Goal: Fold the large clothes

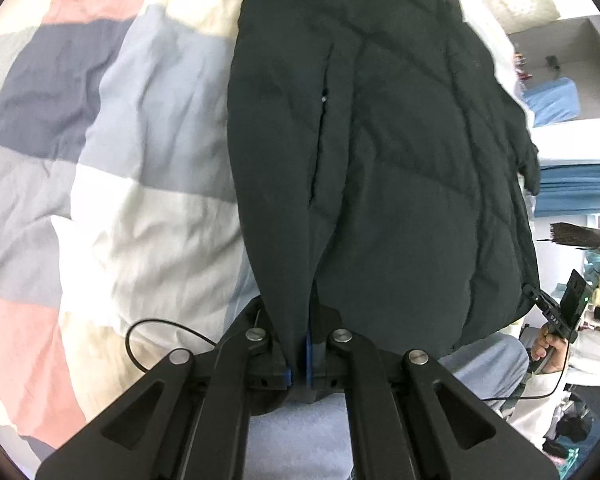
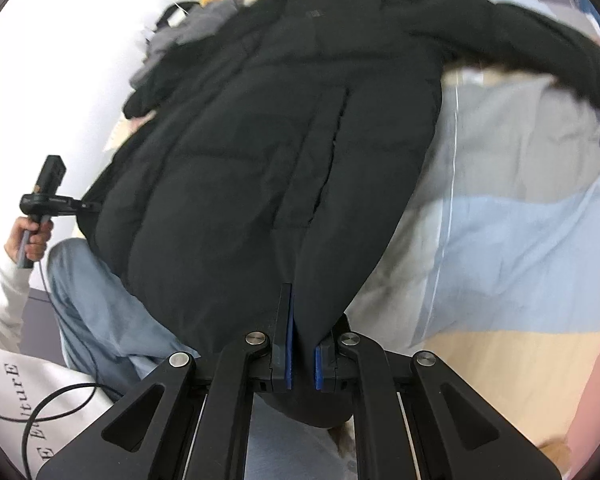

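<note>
Evidently early stage: black puffer jacket (image 1: 380,160) gripped at hem by both grippers, no fold made.

Left gripper (image 1: 298,364) jaws clamped on one hem corner; right gripper (image 2: 302,360) jaws closed on the other corner, fabric pinched between blue pads (image 2: 288,344); jacket spread lengthwise over bed with patchwork quilt (image 1: 112,120), hem end raised off the bed; sleeve (image 2: 520,36) thrown out to the side, unfolded; judged remaining: sleeves in, body folded over, smoothing.

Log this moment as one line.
left hand-held gripper: shut on jacket hem | right hand-held gripper: same | jacket spread over quilt
</note>
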### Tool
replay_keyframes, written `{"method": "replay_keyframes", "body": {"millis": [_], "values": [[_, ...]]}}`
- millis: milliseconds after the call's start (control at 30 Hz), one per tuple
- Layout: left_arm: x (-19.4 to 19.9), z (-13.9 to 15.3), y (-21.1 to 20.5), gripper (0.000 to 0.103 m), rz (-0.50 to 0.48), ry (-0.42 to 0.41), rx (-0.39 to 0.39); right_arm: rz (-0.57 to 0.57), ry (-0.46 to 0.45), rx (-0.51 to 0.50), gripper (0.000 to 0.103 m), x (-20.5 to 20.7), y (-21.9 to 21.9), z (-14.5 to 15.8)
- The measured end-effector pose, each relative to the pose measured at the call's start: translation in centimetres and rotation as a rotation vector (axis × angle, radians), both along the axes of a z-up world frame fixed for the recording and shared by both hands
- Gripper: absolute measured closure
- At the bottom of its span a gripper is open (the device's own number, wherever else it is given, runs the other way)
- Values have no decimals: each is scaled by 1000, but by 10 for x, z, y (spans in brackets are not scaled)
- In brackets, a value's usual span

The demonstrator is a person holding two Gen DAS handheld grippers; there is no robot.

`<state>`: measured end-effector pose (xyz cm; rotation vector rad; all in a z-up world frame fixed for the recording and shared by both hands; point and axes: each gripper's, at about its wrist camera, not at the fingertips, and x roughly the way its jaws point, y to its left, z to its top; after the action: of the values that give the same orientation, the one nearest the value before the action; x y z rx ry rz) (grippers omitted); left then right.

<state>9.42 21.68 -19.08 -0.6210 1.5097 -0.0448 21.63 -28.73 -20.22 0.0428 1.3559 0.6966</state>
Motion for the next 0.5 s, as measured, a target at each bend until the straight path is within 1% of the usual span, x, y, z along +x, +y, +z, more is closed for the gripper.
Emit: {"method": "replay_keyframes", "body": {"millis": [67,167,233,333,500], "values": [[4,-12,-6,98,7,39,-26,15,22,-27,97,8,1,-14],[8,-24,-4,98,15,88,-36,32,56,-33,97,18,7,-34],[12,-27,-6,98,22,104,-21,37,73,-26,97,23,10,-42],[16,-32,-18,97,7,129,5,60,100,-23,97,31,11,-56],[33,-49,-29,92,-18,197,38,74,151,-10,95,34,16,-79]]}}
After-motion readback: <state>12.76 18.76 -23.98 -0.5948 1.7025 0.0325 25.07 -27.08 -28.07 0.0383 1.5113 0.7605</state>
